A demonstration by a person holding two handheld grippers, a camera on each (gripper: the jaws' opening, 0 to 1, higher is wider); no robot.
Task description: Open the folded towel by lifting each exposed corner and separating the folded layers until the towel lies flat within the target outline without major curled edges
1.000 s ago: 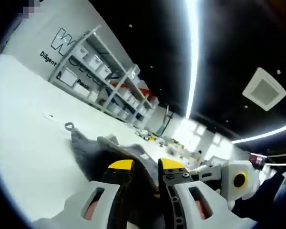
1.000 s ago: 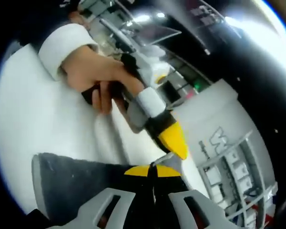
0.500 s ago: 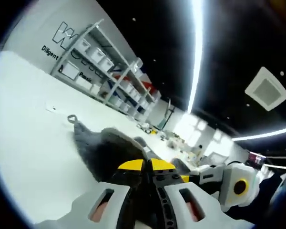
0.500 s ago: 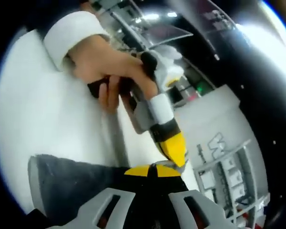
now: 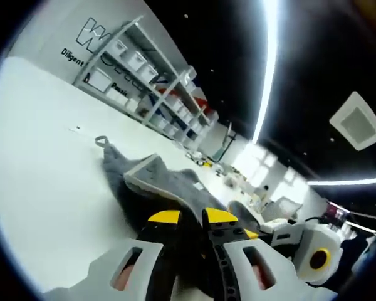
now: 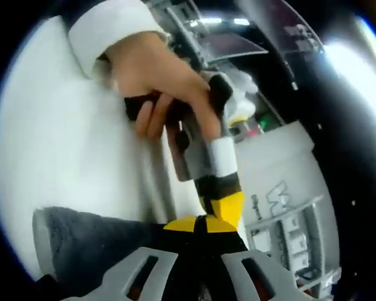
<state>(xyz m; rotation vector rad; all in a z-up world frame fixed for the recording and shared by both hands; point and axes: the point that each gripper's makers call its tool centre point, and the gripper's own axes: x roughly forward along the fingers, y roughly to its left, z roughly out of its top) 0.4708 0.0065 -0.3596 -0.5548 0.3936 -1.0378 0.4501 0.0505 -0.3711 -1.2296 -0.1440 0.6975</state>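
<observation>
The grey towel [image 5: 160,182] lies bunched on the white table [image 5: 44,188], its hanging loop [image 5: 101,141] at the far end and one pale-edged fold raised. My left gripper [image 5: 192,218] is over the towel's near end, its yellow tips a little apart with dark cloth in the gap. In the right gripper view the towel [image 6: 88,241] spreads left from my right gripper [image 6: 202,224], which is shut on its edge. A hand [image 6: 156,88] holds the left gripper [image 6: 227,205], whose yellow tip points down right beside my right tips. The right gripper's white body [image 5: 313,251] shows at lower right.
Metal shelving with white bins [image 5: 144,75] stands along the far wall beyond the table. A small dark mark [image 5: 77,128] sits on the table left of the loop. Bare white table [image 6: 56,144] stretches left of the towel. A white sleeve [image 6: 113,28] covers the person's wrist.
The left jaws, shut half a second ago, now stand slightly apart. A fold of the towel has risen and shifted. The hand with the left gripper has come closer to my right tips.
</observation>
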